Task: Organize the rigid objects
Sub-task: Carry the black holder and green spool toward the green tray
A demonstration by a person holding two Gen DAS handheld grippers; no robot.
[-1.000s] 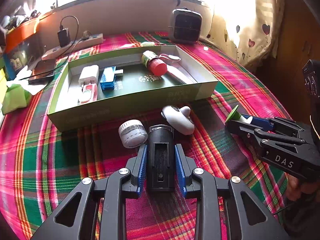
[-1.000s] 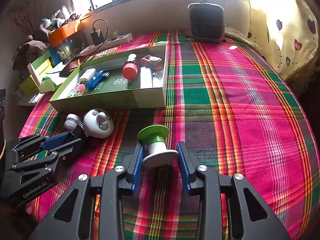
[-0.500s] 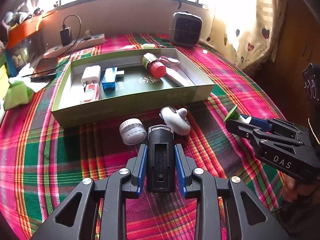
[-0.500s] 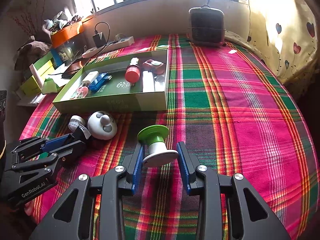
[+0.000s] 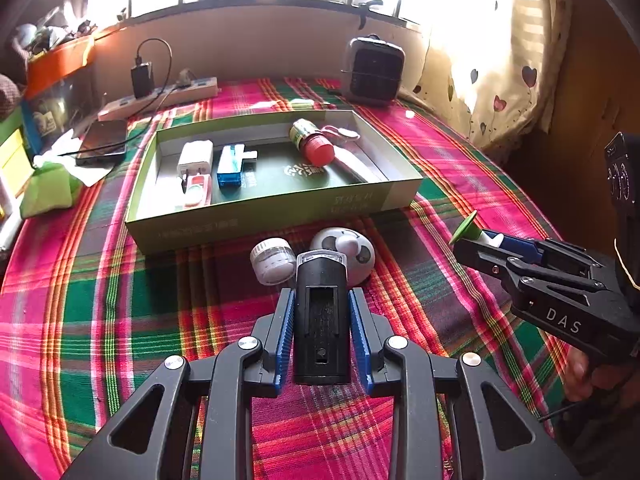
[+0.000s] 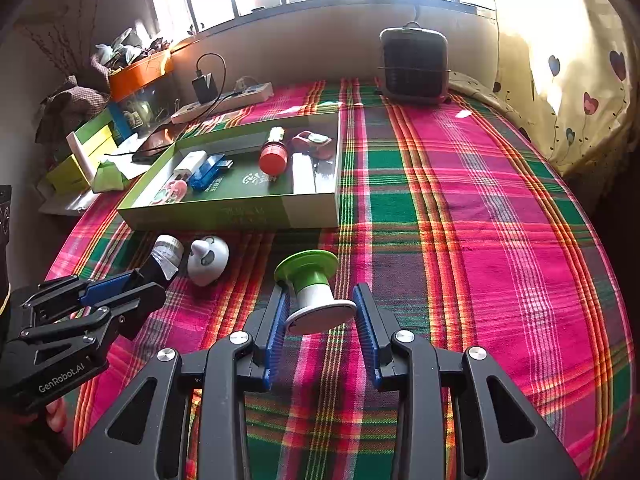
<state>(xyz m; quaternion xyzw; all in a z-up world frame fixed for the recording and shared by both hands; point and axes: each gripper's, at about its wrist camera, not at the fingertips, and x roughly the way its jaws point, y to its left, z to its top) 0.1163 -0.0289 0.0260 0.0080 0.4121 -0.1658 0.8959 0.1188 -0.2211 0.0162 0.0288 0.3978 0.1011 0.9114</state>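
Gripping a black cylinder (image 5: 321,316), left fingers (image 5: 285,334); right fingers (image 6: 277,328) clamp a spool (image 6: 313,290).

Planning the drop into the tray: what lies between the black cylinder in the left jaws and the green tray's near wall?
In the left wrist view, a small white jar and a white rounded gadget lie between the black cylinder and the green tray.

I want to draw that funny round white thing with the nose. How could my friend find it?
Start at the shallow green cardboard box on the pink and green plaid cloth. On the cloth just in front of its near wall lie two small white things. Beside the small white ridged jar is the round white plastic toy, the only one with grey spots and a nub nose.
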